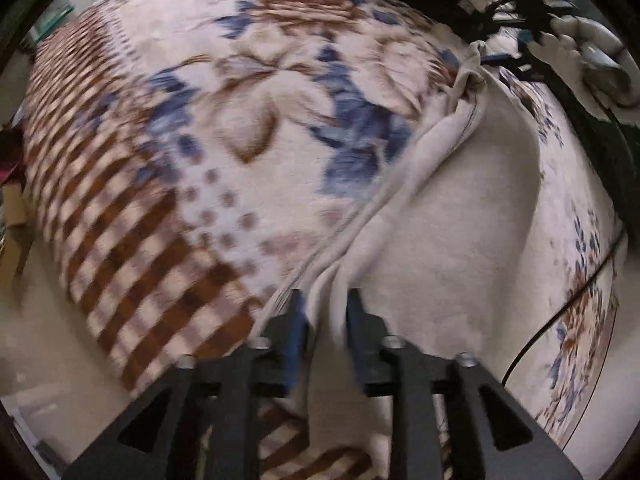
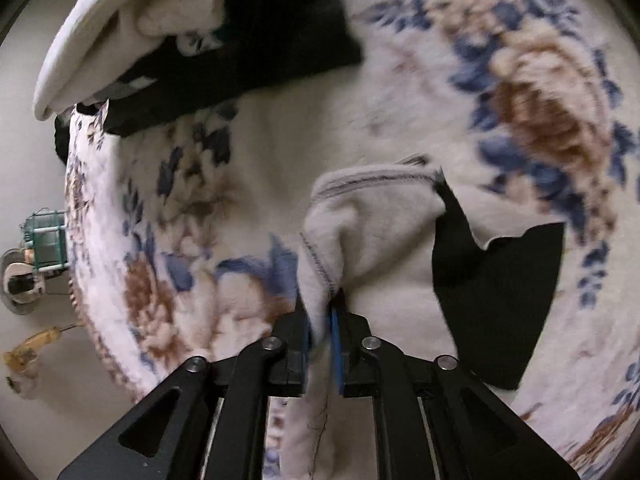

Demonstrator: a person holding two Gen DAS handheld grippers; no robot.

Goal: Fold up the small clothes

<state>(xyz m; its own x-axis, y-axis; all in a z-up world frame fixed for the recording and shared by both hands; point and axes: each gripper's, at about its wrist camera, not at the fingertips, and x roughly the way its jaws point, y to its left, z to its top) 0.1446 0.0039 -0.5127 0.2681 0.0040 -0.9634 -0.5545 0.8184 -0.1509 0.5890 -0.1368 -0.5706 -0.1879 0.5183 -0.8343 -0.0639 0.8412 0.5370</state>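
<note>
Pinching a cream garment over the floral blanket, left gripper and right gripper jaws clamp its edges, black cloth at 3 o'clock

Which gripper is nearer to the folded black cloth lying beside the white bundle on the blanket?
Right. The right gripper, clamping the cream fleece garment, is near the folded black cloth; the left gripper holds the garment's opposite end, farther away.
</note>
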